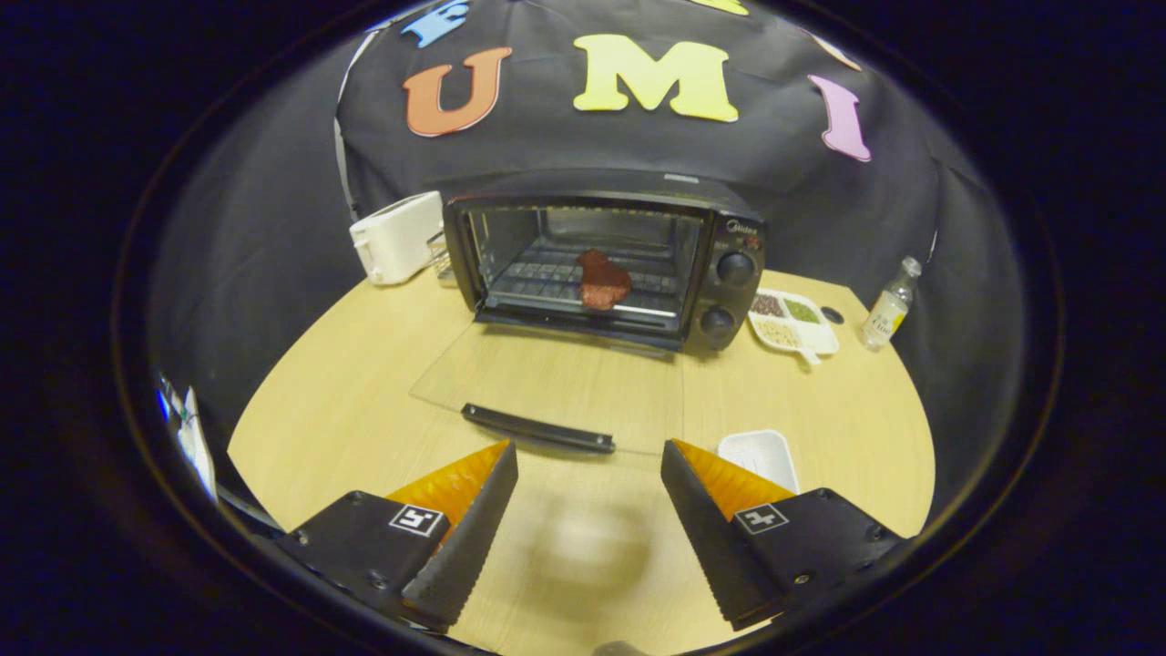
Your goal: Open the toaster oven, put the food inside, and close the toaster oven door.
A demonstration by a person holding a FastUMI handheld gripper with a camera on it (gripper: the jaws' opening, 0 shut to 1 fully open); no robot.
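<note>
The gripper (pixel 589 456) hangs wide open and empty just short of the black toaster oven's (pixel 608 264) lowered glass door (pixel 547 383), while the reddish-brown piece of food (pixel 601 281) lies on the wire rack inside that oven.

Oven door (pixel 556 383) is folded flat on the table (pixel 346 401), its handle (pixel 537 428) just ahead of the spread, empty gripper (pixel 589 456). Bare tabletop between the fingers. Oven (pixel 606 264) mouth is open; meat (pixel 602 281) sits on the rack, room to its left. White tray (pixel 758 456) beside the right finger. Toaster (pixel 396 237) crowds the oven's left, divided dish (pixel 791 321) and bottle (pixel 890 305) its right.
</note>
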